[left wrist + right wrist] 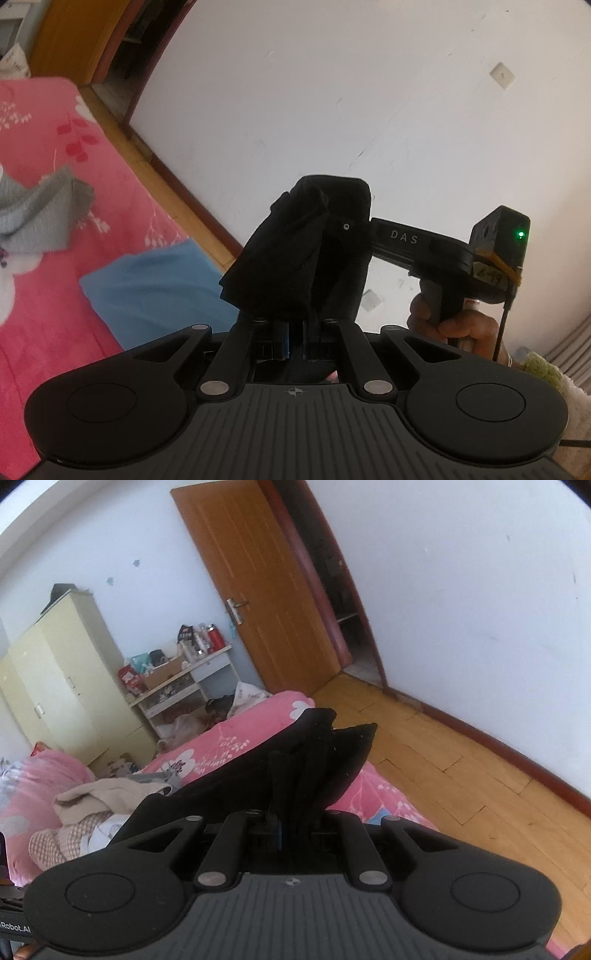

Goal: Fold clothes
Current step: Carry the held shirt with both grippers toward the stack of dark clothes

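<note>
Both grippers, left gripper (295, 314) and right gripper (295, 794), clamp black garment (325, 760).

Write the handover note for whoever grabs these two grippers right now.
Left gripper: shut on the black garment.
Right gripper: shut on the same black garment, bunched between its fingers.
Garment is held up over the pink floral bed.
On the bed: a blue folded piece, a grey garment, an unfolded pile.
Done: black garment gripped at both ends.
Left: lay it down, fold it, then the pile.
</note>
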